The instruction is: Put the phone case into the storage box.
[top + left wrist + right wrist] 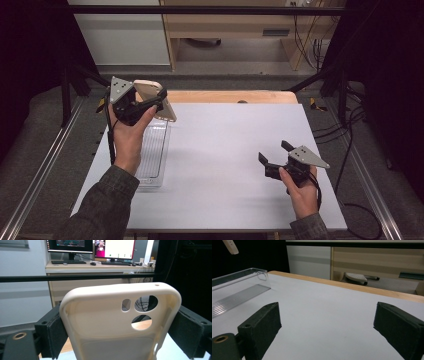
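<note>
A cream phone case (156,100) is held up in the air at the table's far left, above the far end of a clear plastic tray (150,170). My left gripper (150,102) is shut on it, the two black pads pressing its long sides. In the left gripper view the phone case (110,322) shows its hollow inside, with camera cut-outs near the top. My right gripper (272,152) hovers low over the table's right part, jaws wide apart with nothing between them. In the right gripper view the right gripper (327,325) frames bare white tabletop.
The white tabletop (225,150) has a wooden far edge. The clear tray (234,290) lies along the table's left side. Dark rails and cables run beside the table. A desk with monitors (90,246) stands beyond.
</note>
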Action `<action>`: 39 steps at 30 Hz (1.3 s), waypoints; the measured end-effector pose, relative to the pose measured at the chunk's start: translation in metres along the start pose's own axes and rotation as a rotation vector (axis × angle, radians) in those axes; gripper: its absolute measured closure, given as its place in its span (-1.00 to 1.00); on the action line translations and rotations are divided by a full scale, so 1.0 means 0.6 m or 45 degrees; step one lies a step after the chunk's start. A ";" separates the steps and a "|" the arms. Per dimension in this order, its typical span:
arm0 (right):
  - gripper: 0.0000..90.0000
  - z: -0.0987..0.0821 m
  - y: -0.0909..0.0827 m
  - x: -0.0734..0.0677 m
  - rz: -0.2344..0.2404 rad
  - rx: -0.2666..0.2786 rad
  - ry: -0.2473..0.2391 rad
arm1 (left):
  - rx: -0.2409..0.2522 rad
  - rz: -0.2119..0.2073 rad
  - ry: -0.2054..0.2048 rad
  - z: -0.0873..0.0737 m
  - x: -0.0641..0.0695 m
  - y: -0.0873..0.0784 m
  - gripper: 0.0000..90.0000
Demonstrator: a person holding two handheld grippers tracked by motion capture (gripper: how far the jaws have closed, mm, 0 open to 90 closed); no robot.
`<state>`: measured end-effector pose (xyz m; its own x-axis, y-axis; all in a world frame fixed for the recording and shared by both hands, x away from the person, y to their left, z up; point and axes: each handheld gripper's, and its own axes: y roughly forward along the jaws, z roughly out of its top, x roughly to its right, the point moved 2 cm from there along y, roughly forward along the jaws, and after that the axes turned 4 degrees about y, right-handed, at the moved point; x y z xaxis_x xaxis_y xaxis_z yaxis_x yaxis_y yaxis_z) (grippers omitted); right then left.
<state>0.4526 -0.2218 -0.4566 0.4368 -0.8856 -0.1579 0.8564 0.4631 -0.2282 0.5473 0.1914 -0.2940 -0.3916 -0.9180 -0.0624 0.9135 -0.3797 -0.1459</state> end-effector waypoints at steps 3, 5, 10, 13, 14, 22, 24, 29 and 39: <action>-0.84 -0.006 -0.003 0.001 -0.001 0.000 0.001 | 0.000 0.012 0.006 0.001 -0.006 0.001 -0.75; -0.84 -0.009 -0.004 0.001 -0.002 0.002 0.002 | -0.001 0.020 0.005 0.001 -0.010 0.003 -0.75; -0.84 -0.015 -0.009 0.002 -0.009 0.015 -0.002 | -0.002 0.048 0.002 0.000 -0.023 0.009 -0.75; -0.84 -0.018 -0.012 0.003 -0.013 0.023 -0.007 | -0.003 0.058 0.001 0.000 -0.029 0.013 -0.75; -0.84 -0.019 -0.013 0.003 -0.014 0.028 -0.008 | -0.003 0.062 0.002 0.000 -0.030 0.014 -0.75; -0.85 -0.032 -0.018 0.002 -0.015 0.043 -0.008 | -0.013 0.090 0.012 0.000 -0.040 0.023 -0.75; -0.85 -0.034 -0.019 0.003 -0.014 0.049 -0.005 | -0.019 0.095 0.017 0.000 -0.042 0.026 -0.75; -0.85 -0.040 -0.021 0.003 -0.016 0.066 0.001 | -0.028 0.105 0.014 0.000 -0.046 0.034 -0.75; -0.87 -0.044 -0.023 0.003 -0.005 0.081 -0.009 | -0.041 0.126 0.005 0.000 -0.054 0.046 -0.75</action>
<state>0.4341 -0.2288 -0.4792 0.4350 -0.8878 -0.1506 0.8739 0.4565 -0.1669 0.5853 0.2108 -0.2961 -0.2997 -0.9505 -0.0819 0.9438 -0.2829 -0.1707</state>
